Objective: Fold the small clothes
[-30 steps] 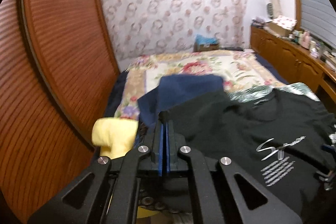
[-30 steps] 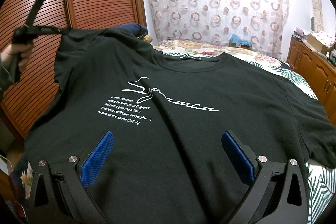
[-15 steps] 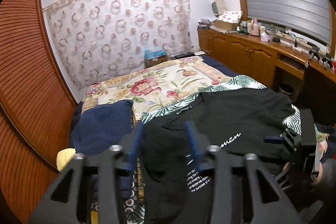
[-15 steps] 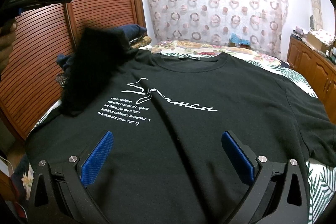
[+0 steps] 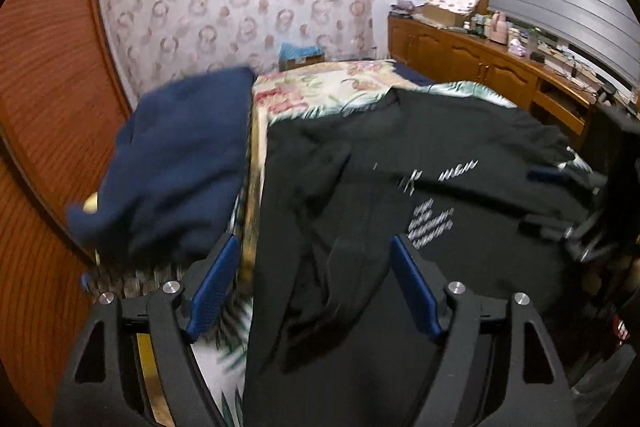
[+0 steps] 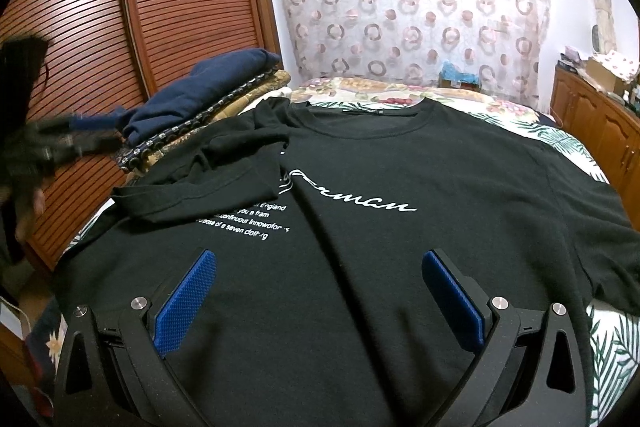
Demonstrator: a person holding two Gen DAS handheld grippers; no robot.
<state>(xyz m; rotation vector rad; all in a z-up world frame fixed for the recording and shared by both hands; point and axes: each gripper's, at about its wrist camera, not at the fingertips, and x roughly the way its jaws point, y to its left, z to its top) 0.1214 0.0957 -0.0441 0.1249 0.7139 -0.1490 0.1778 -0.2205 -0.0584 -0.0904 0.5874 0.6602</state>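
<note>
We judge the first sleeve fold done: black T-shirt (image 6: 360,267) lies flat on the bed (image 6: 568,143), its sleeve (image 6: 208,183) folded inward; left gripper (image 5: 314,287) jaws opening, nothing clamped, right gripper (image 6: 320,299) apart, empty; next, the opposite sleeve needs pinching.

The black T-shirt (image 6: 380,235) carries white print on its chest. A large cursive word shows as "...rman"; its start is hidden under the folded-over sleeve (image 6: 200,183). Below it run small lines, partly covered: "England", "you a fram", "continuour innowofor", "pose of e seven cloth-rg". In the left wrist view the same print is blurred and unreadable.
</note>
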